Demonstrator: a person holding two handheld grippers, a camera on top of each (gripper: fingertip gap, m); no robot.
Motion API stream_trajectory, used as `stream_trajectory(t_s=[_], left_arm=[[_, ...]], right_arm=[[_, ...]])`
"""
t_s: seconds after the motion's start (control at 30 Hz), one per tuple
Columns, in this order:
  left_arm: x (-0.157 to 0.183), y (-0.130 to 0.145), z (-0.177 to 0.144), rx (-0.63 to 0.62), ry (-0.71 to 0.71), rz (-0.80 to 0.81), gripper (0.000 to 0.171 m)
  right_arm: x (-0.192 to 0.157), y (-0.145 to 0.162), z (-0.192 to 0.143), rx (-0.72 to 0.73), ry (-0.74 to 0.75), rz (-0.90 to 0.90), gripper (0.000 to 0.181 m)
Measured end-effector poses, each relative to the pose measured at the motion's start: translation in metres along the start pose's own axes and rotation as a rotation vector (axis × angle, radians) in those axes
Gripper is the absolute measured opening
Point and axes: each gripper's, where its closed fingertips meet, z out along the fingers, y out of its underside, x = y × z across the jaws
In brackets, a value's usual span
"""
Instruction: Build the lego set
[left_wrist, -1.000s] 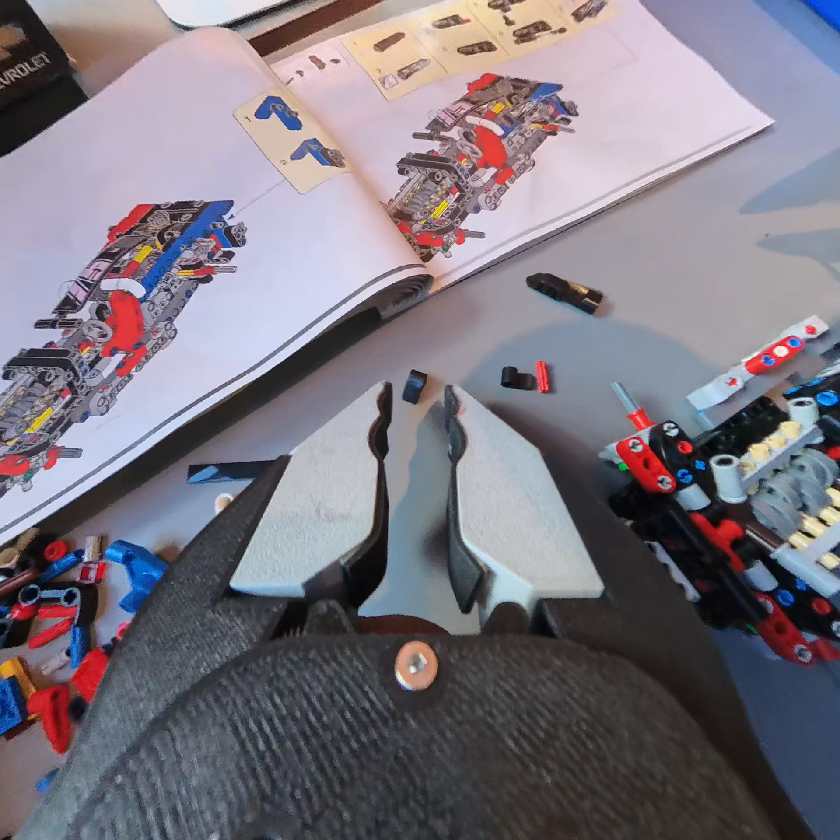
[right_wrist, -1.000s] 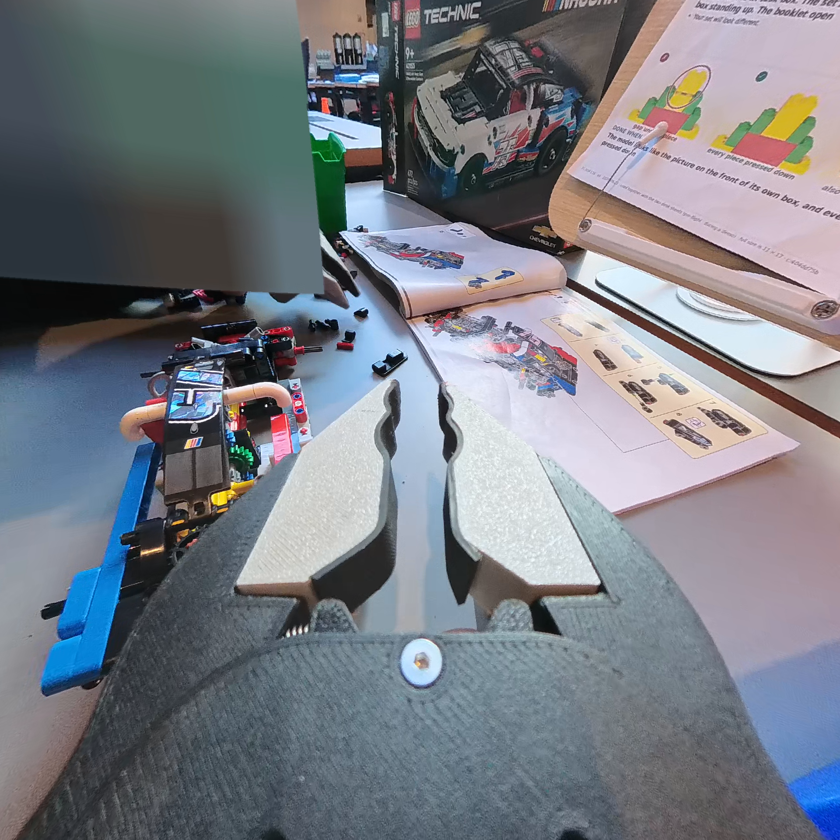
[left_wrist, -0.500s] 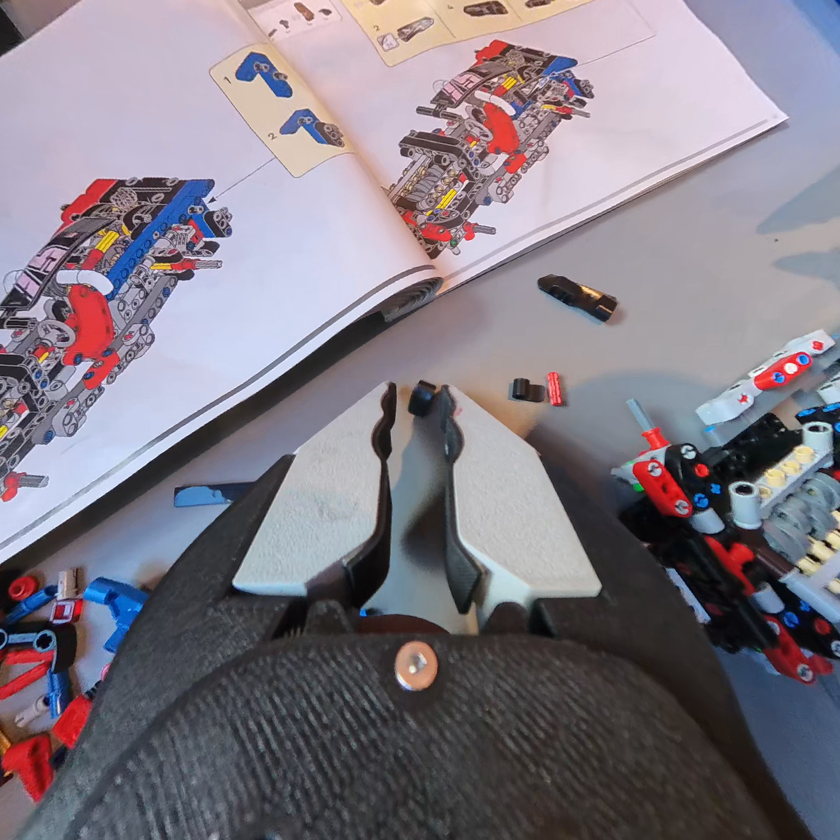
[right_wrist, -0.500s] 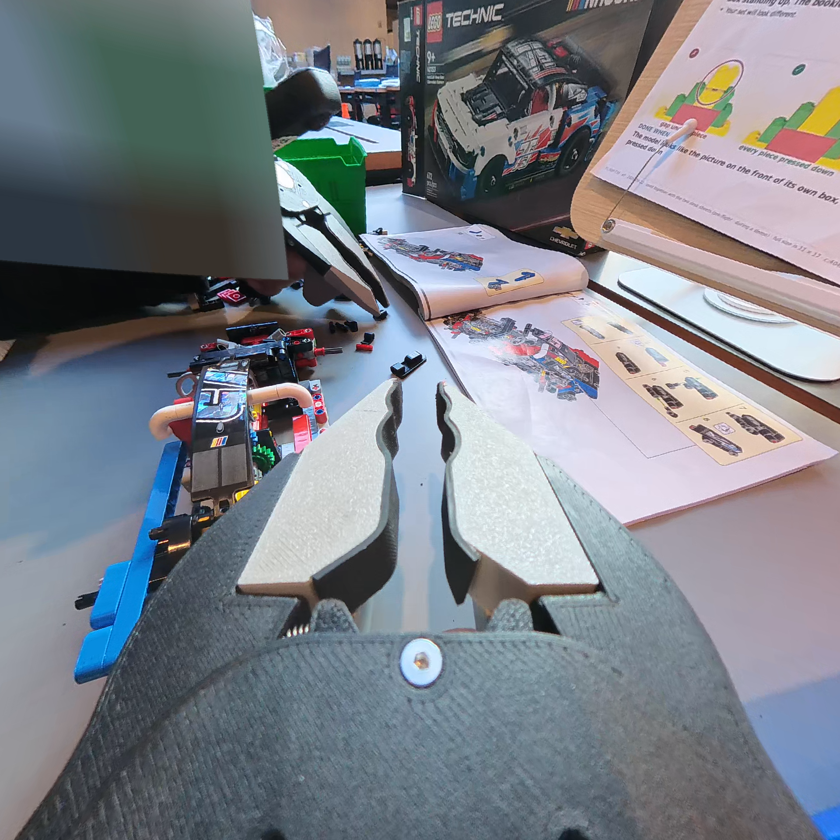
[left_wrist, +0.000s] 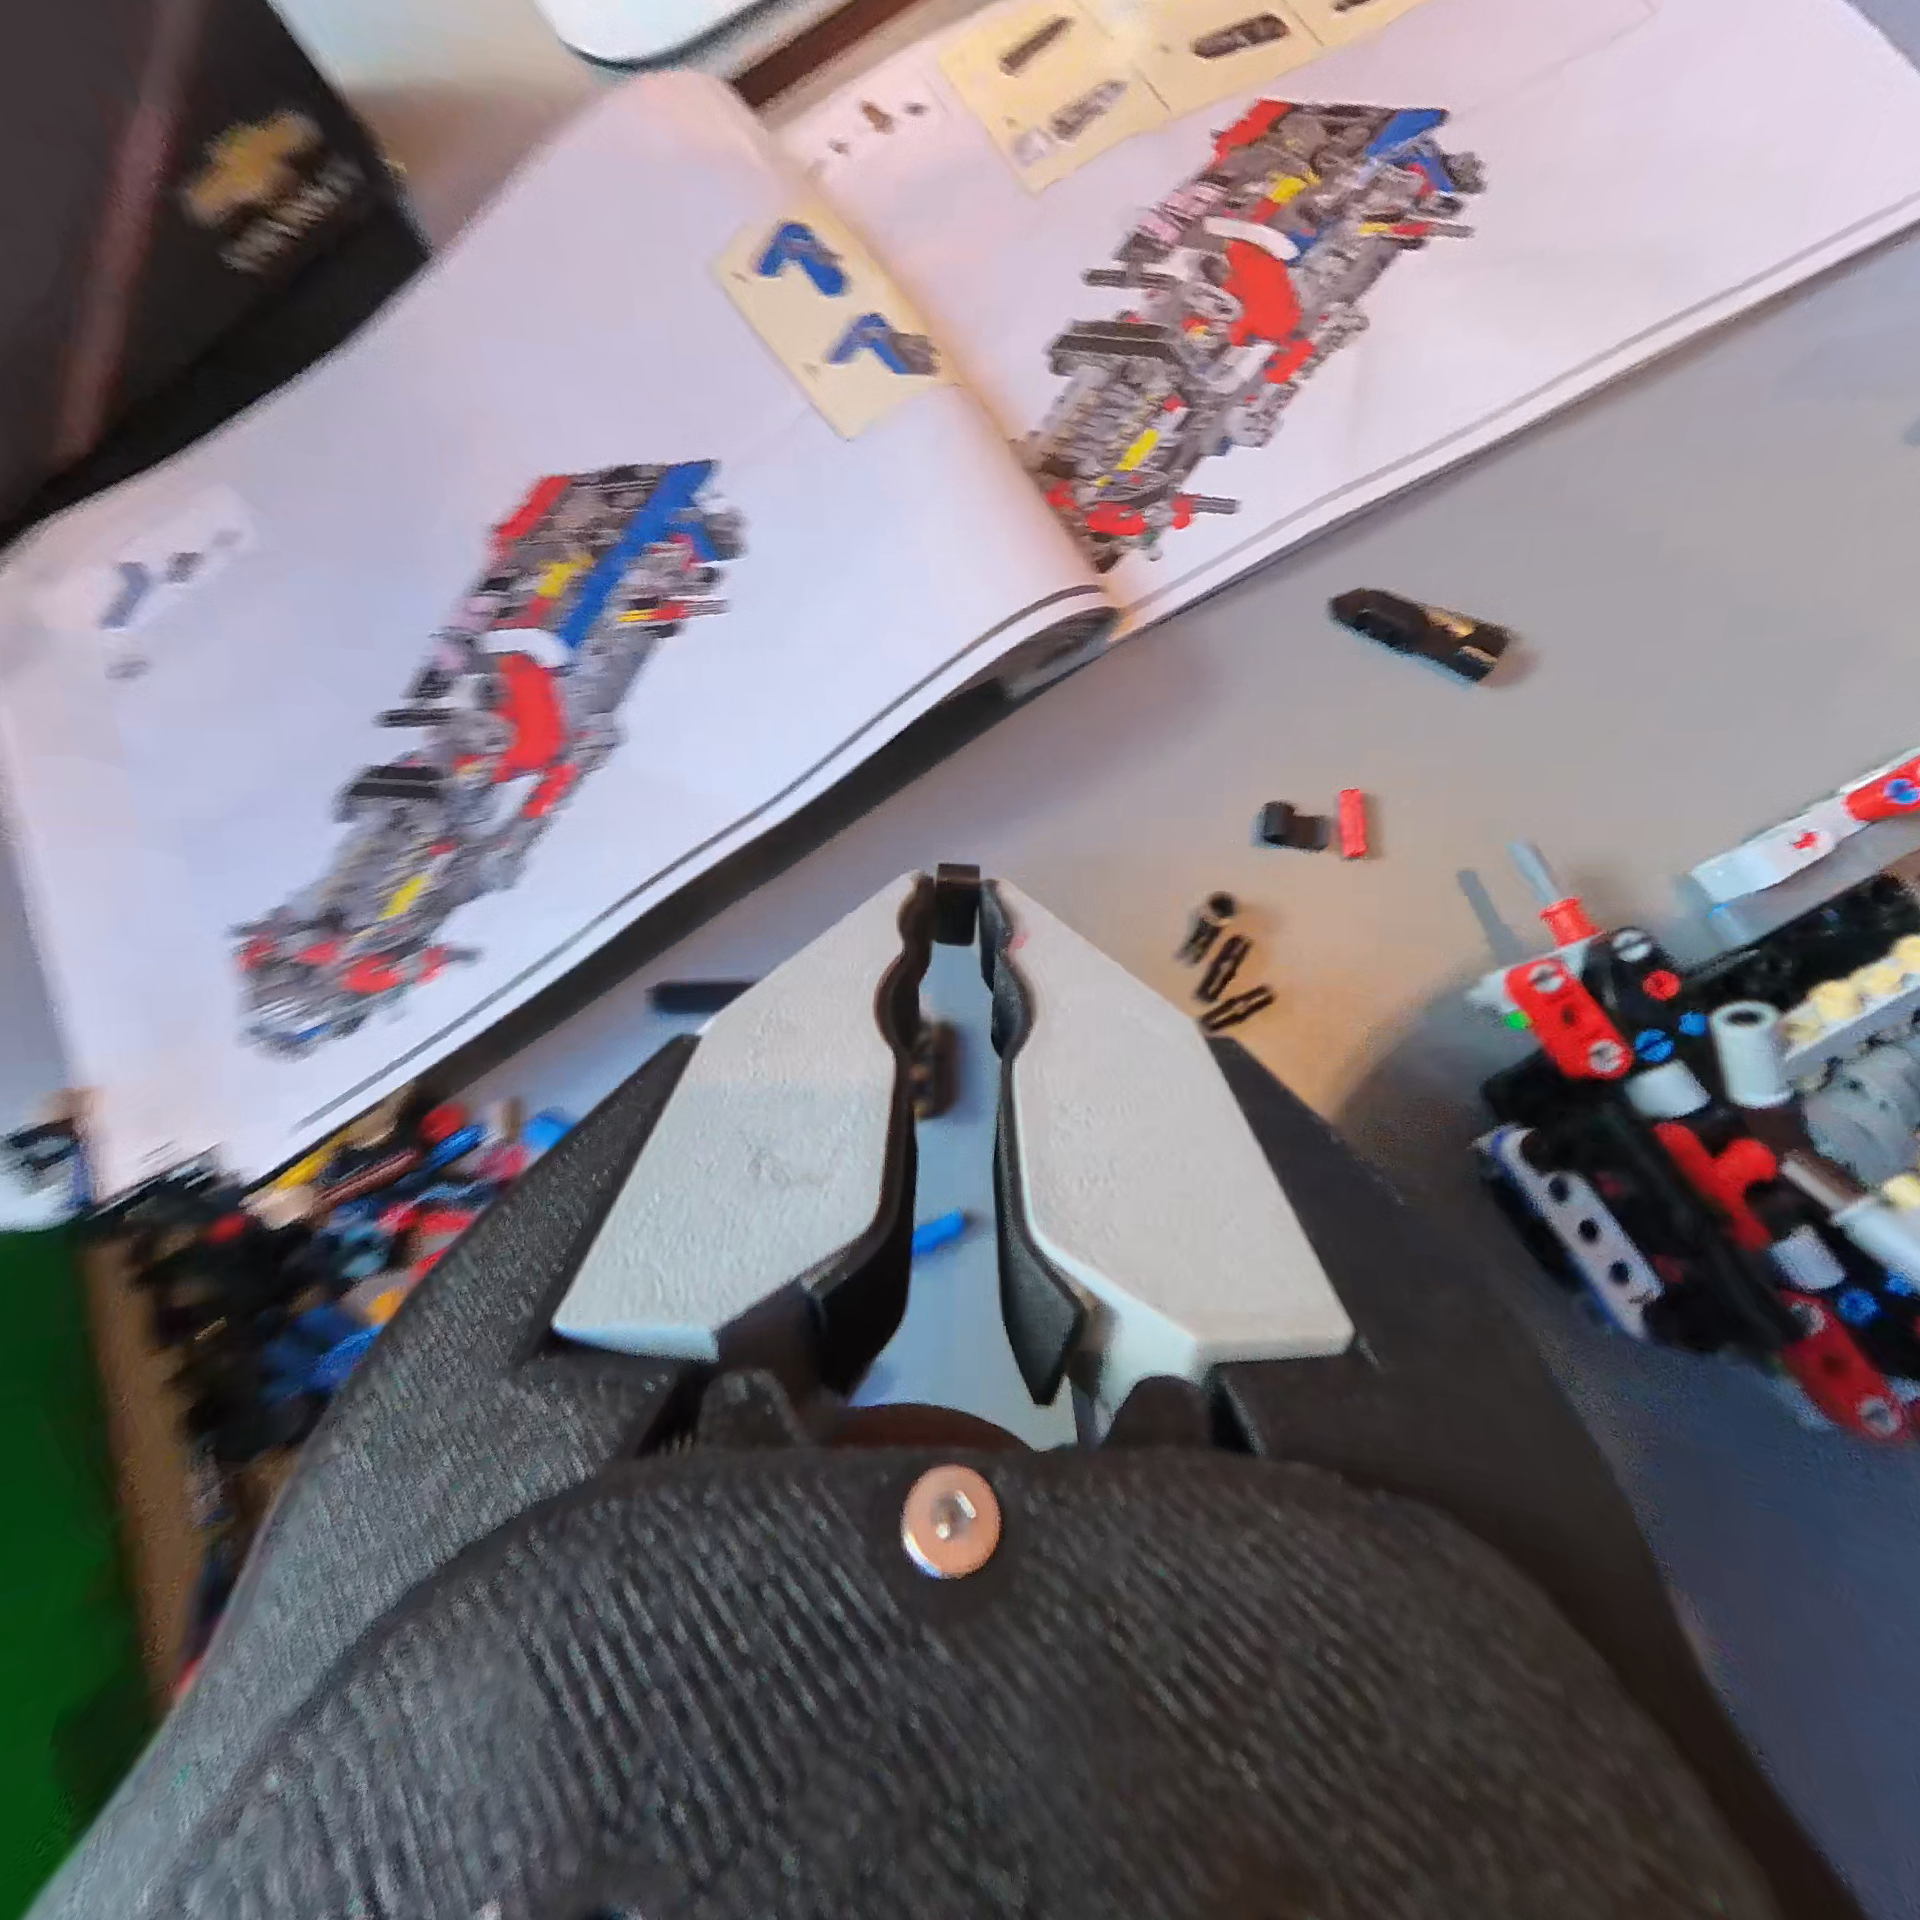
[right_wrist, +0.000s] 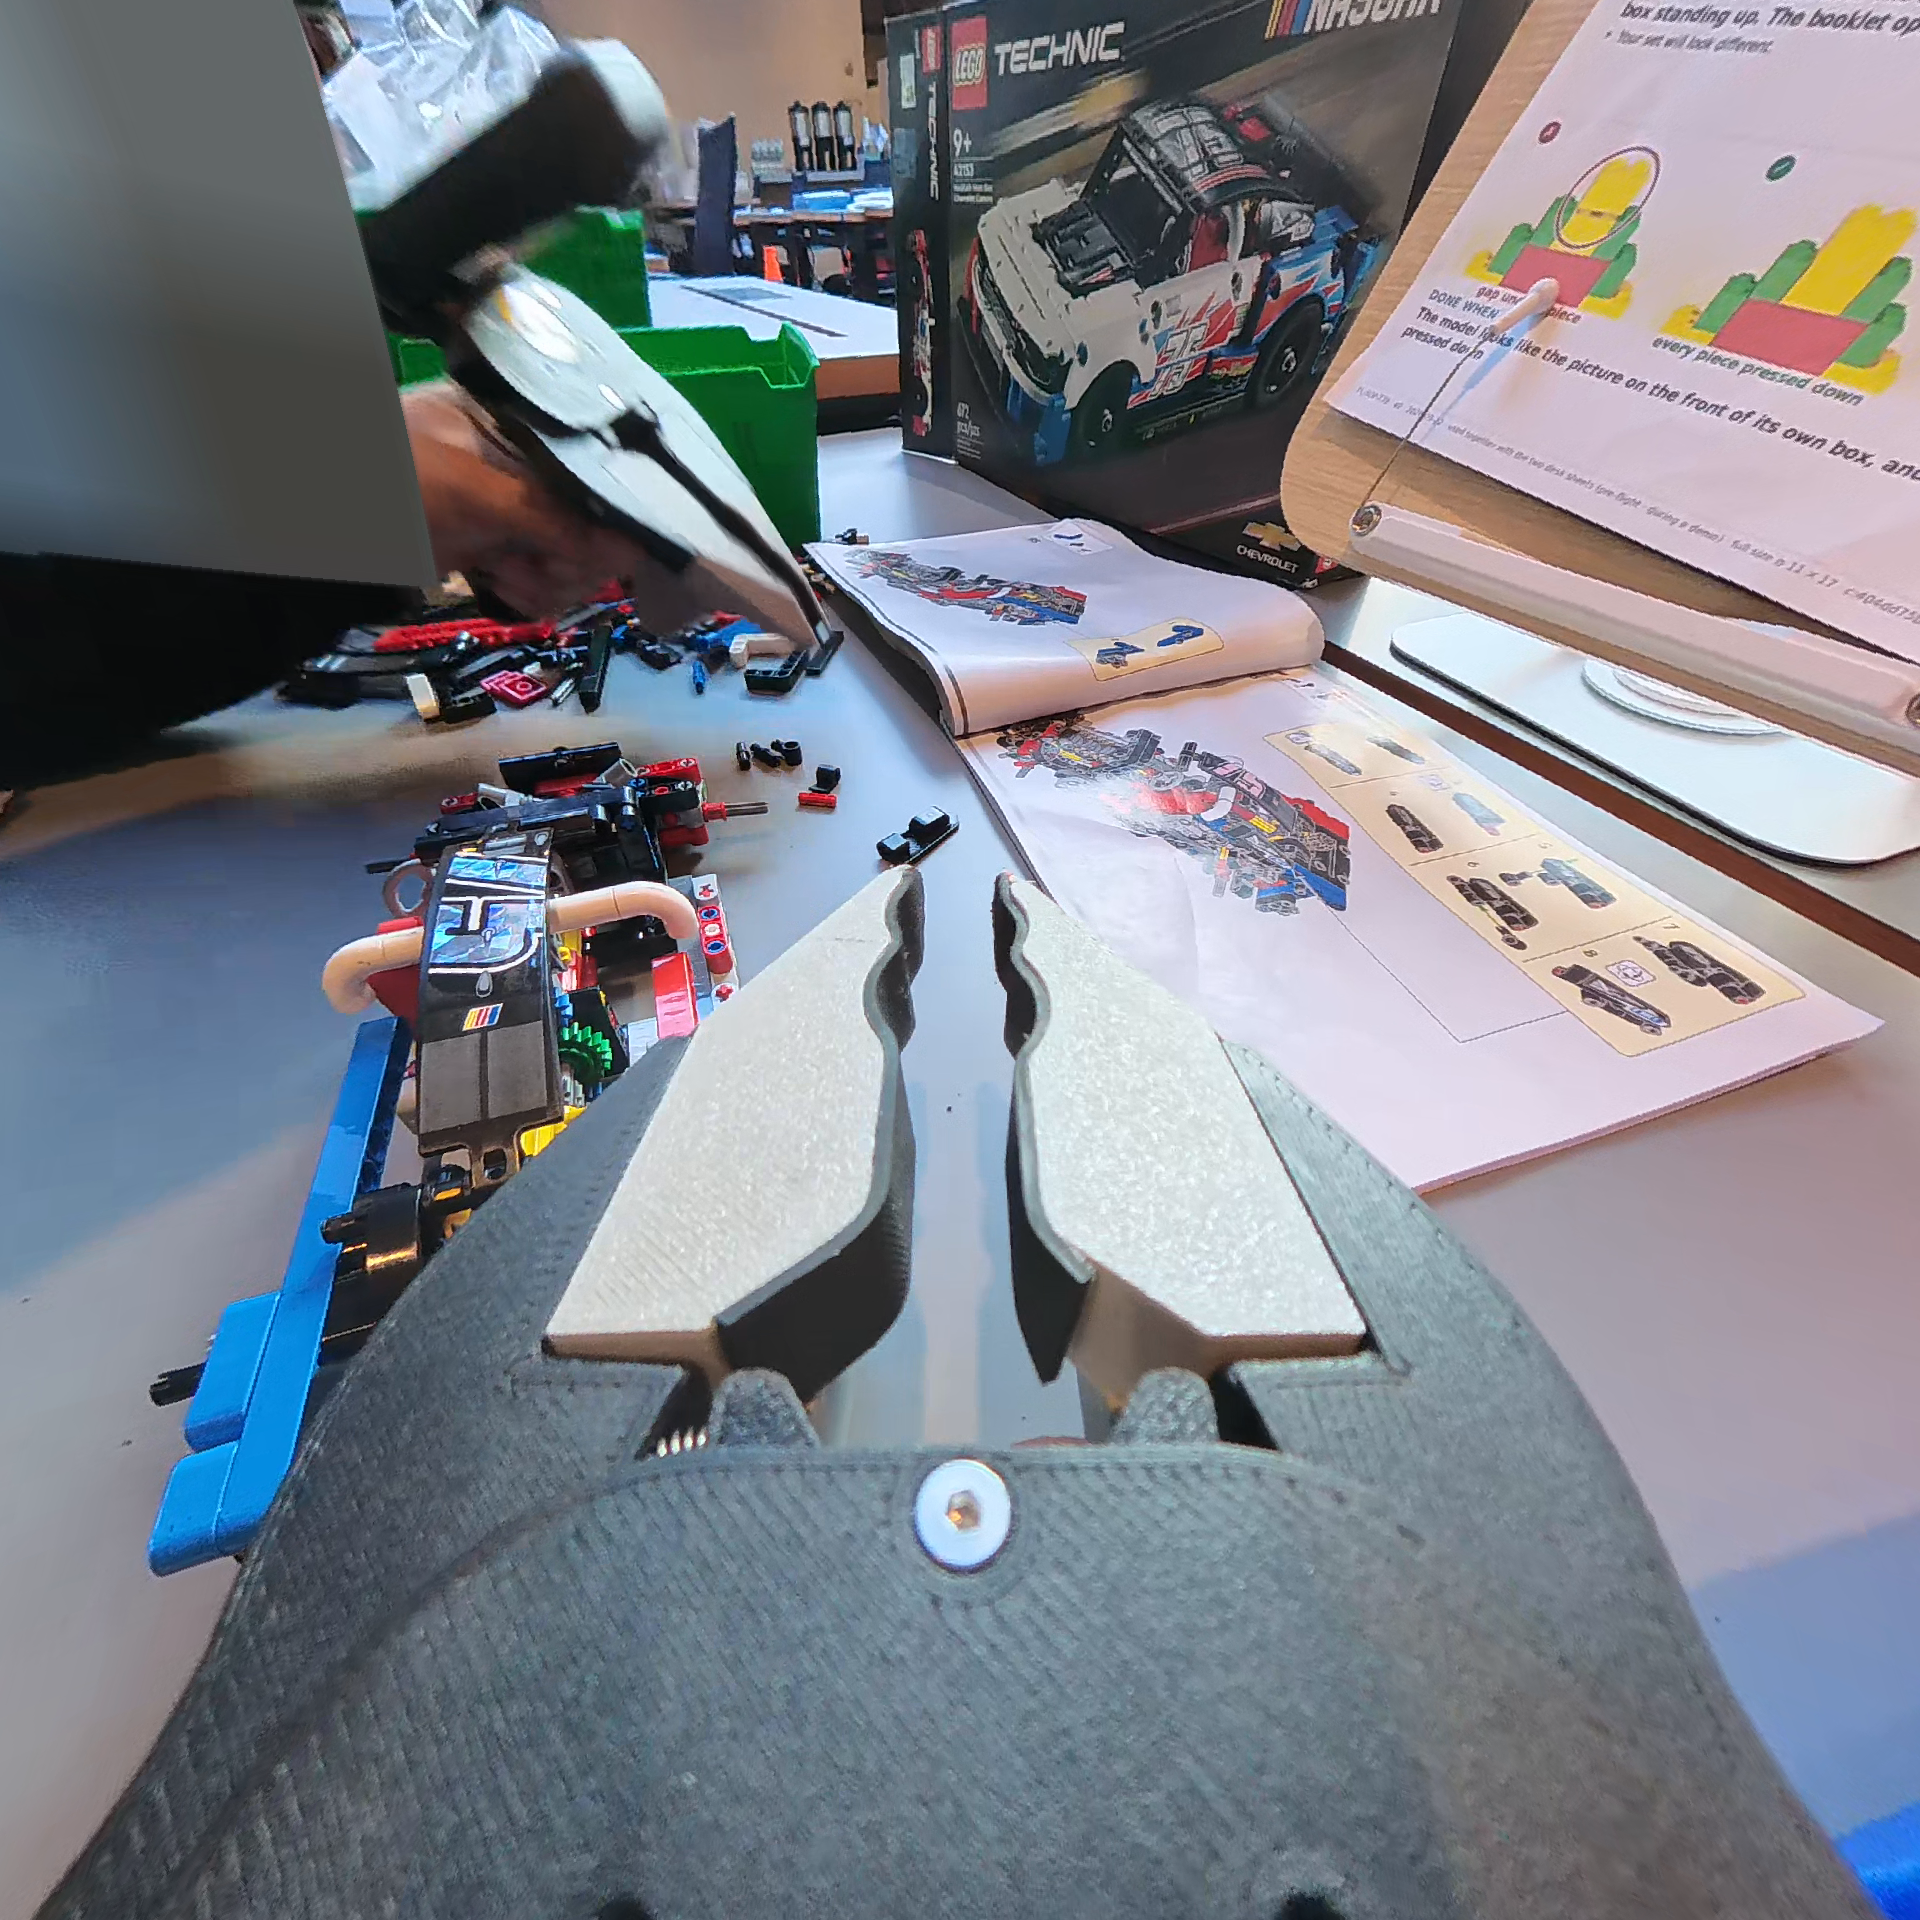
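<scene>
**Left claw pinched a small black piece above the counter**

A small black piece (left_wrist: 956, 917) sat clamped between the tips of the left claw (left_wrist: 954, 906), raised over the grey counter (left_wrist: 1558, 540) just in front of the open instruction booklet (left_wrist: 644, 416). To its right lay a black connector (left_wrist: 1291, 826) touching a red pin (left_wrist: 1351, 823), with the part-built car chassis (left_wrist: 1704, 1122) beyond. The right claw (right_wrist: 958, 902) stood slightly parted and held nothing, beside the chassis (right_wrist: 488, 997). Loose pieces (right_wrist: 499, 675) lay scattered behind, near a green bin (right_wrist: 748, 416).
</scene>
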Motion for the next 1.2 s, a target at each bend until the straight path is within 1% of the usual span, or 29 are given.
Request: stream_trajectory(t_s=[0.1,0.23,0.33,0.4,0.43,0.5,0.63,0.77,0.9,1.07,1.2], left_arm=[[-0.029,0.011,-0.027,-0.022,-0.095,-0.009,0.006],[-0.056,0.051,-0.043,-0.146,-0.150,-0.034,0.006],[-0.065,0.071,-0.051,-0.187,-0.151,-0.056,0.006],[-0.065,0.079,-0.054,-0.196,-0.117,-0.101,0.007],[-0.064,0.083,-0.055,-0.201,-0.091,-0.116,0.012],[-0.071,0.091,-0.061,-0.219,-0.109,-0.139,0.019],[-0.080,0.091,-0.081,-0.182,-0.170,-0.124,0.018],[-0.093,0.088,-0.112,-0.122,-0.258,-0.121,0.019],[-0.092,0.090,-0.133,-0.067,-0.273,-0.155,0.018],[-0.088,0.092,-0.143,-0.002,-0.284,-0.181,0.018],[-0.089,0.087,-0.136,0.029,-0.257,-0.200,0.019]], right_arm=[[0.000,0.000,-0.001,0.002,0.001,0.001,0.010],[0.000,0.001,0.000,-0.003,0.003,-0.003,0.010],[0.001,0.001,0.000,-0.006,0.009,-0.004,0.009],[0.002,0.001,0.000,-0.009,0.015,-0.007,0.008],[0.002,0.001,0.000,-0.010,0.018,-0.008,0.008],[0.003,0.002,0.000,-0.013,0.026,-0.014,0.007],[0.005,0.003,0.000,-0.022,0.051,-0.033,0.006],[0.009,0.003,-0.003,-0.018,0.080,-0.045,0.005],[0.014,0.002,-0.003,-0.016,0.100,-0.038,0.005],[0.019,0.002,-0.004,-0.015,0.126,-0.038,0.005],[0.023,0.003,-0.004,-0.018,0.146,-0.031,0.005]])
